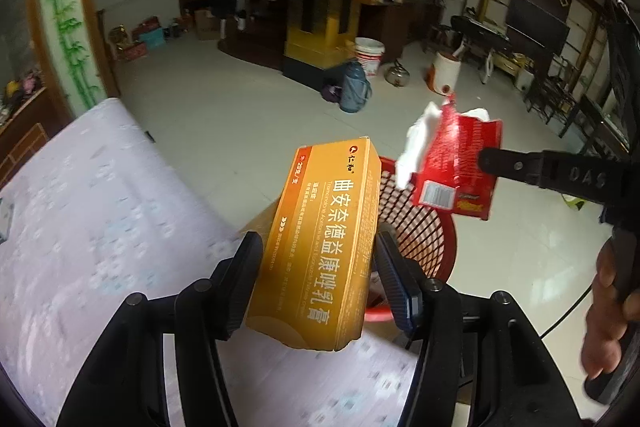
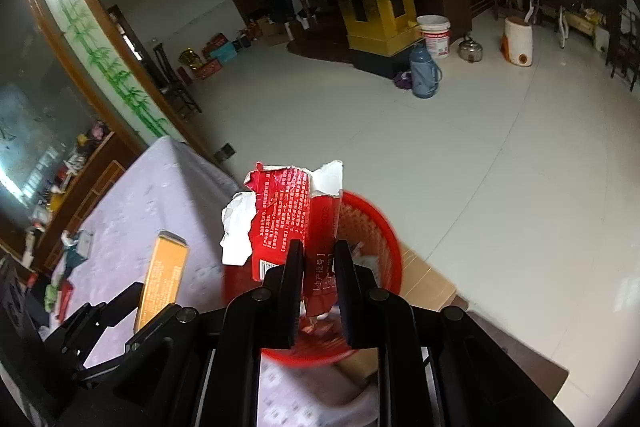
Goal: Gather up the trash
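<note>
Orange ointment box [image 1: 324,247] sits centre frame in the left wrist view, clamped across its width by the left gripper [image 1: 318,283], jaws narrow on its long sides, box tilted, top end pointing up toward the floor beyond. Torn red carton [image 2: 288,223] is pinched at its lower end by the right gripper [image 2: 318,291], jaws close together, ragged white edges sticking out up and left. Both pieces are held off the desk [image 1: 100,207], which fills the lower left of the frame under a pale patterned cloth. Red mesh wastebasket [image 2: 376,227] sits just behind and below both items, at the desk's edge by a cardboard piece [image 2: 424,279]; whether it stands on the desk or beside it is unclear. A hand [image 1: 608,311] shows at the right edge of the left view, gripping the right tool.

Likely step: drop both into the basket. Risks: the two grippers are near each other, so they could collide over the rim; the box, released from off to the side, may hit the rim and fall outside; the light torn carton may snag on a jaw on release.
</note>
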Available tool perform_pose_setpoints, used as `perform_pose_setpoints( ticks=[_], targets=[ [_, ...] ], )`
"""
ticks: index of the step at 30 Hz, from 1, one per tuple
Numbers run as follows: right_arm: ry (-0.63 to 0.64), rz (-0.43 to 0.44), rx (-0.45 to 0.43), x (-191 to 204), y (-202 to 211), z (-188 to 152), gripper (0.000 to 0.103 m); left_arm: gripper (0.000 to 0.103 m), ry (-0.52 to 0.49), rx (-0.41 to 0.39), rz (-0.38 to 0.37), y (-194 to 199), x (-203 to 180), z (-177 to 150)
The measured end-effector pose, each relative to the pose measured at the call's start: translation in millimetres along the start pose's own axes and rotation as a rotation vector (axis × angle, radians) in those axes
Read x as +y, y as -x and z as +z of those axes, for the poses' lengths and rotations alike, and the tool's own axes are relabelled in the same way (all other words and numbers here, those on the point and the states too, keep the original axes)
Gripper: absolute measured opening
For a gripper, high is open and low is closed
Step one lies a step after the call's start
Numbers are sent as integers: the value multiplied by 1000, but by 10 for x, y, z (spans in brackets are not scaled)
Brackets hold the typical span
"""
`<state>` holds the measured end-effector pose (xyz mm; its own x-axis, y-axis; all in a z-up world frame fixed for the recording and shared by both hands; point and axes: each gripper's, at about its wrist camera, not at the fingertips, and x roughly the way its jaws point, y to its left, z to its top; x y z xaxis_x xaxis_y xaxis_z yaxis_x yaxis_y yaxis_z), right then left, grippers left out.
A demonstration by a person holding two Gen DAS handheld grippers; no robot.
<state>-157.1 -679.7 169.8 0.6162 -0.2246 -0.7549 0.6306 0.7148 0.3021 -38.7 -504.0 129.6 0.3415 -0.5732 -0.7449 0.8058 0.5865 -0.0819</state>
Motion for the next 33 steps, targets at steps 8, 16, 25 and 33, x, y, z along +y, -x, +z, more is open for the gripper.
perform_pose_setpoints(
  ticks=[8, 16, 25, 33],
  targets=[
    [-22, 1, 49, -226, -280, 119, 34, 63, 37, 29, 28, -377, -21, 115],
    [111, -66, -12, -40, 157, -269, 70, 89, 43, -106, 99, 274, -14, -143],
    [158, -201, -119, 321, 836, -974, 88, 96, -76, -168, 122, 1110, 75, -783],
    [138, -255, -103, 431, 1147, -1480, 89, 96, -103, -169, 94, 1441, 166, -1246]
  ],
)
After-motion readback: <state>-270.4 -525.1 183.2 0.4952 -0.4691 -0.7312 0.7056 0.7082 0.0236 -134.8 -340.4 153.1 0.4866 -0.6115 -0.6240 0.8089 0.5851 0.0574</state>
